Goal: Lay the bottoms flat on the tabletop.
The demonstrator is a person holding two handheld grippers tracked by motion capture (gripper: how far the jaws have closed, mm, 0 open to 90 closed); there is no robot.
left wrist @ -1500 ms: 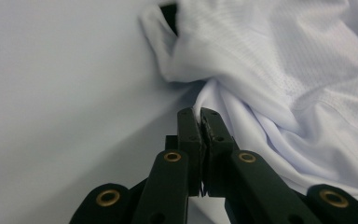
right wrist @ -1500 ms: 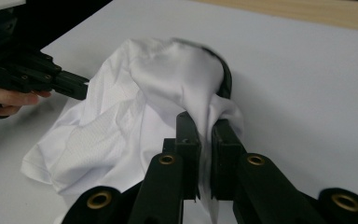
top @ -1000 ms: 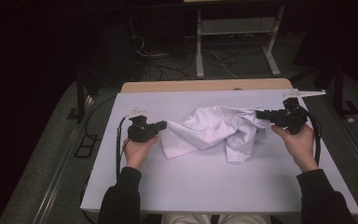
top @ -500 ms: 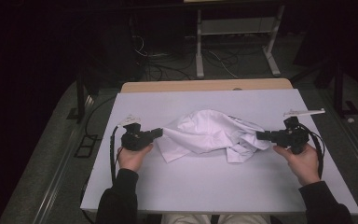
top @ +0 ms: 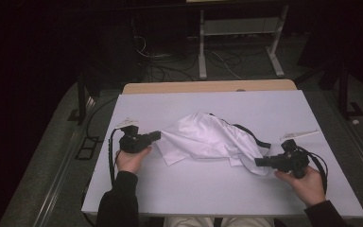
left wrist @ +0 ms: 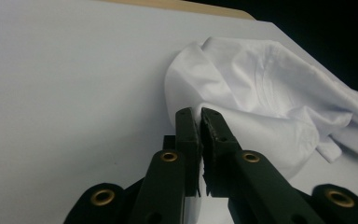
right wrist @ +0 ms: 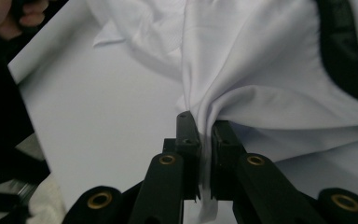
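White garment [top: 203, 139] on pale table [top: 208, 194]

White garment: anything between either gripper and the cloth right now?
Nothing visible. The left gripper is shut on a fold at one edge of the white garment, and the right gripper is shut on a bunched fold at the opposite end. The garment lies crumpled on the white table between them.

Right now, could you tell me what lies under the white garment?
The white garment lies crumpled on the white tabletop, with a black strap emerging from its right side. How far the strap runs beneath it, or whether anything else lies below, is hidden.
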